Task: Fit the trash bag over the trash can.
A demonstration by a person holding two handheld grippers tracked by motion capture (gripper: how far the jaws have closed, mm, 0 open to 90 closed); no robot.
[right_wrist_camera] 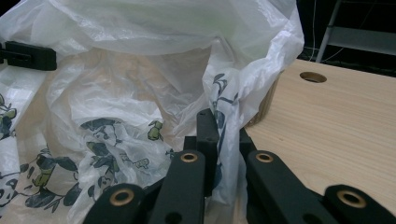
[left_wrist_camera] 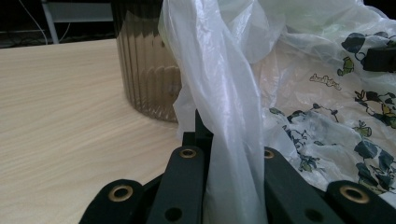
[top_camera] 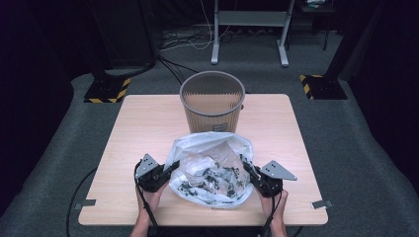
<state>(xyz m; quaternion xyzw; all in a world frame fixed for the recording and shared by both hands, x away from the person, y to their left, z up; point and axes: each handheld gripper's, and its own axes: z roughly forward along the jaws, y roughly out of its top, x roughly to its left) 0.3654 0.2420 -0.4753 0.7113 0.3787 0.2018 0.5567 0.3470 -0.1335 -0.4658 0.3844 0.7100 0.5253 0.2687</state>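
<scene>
A see-through white plastic bag printed with dark leaves lies open on the wooden table, just in front of a grey ribbed wastebasket. My left gripper is shut on the bag's left rim. In the left gripper view a fold of the bag runs down between the closed jaws of that gripper, with the wastebasket behind. My right gripper is shut on the bag's right rim. The right gripper view shows the film of the bag pinched in the right gripper.
The wastebasket stands upright at the table's far middle, its mouth open. Bare tabletop lies left and right of the bag. A round hole is cut in the table top. Beyond the table stand a metal desk frame and striped stand bases.
</scene>
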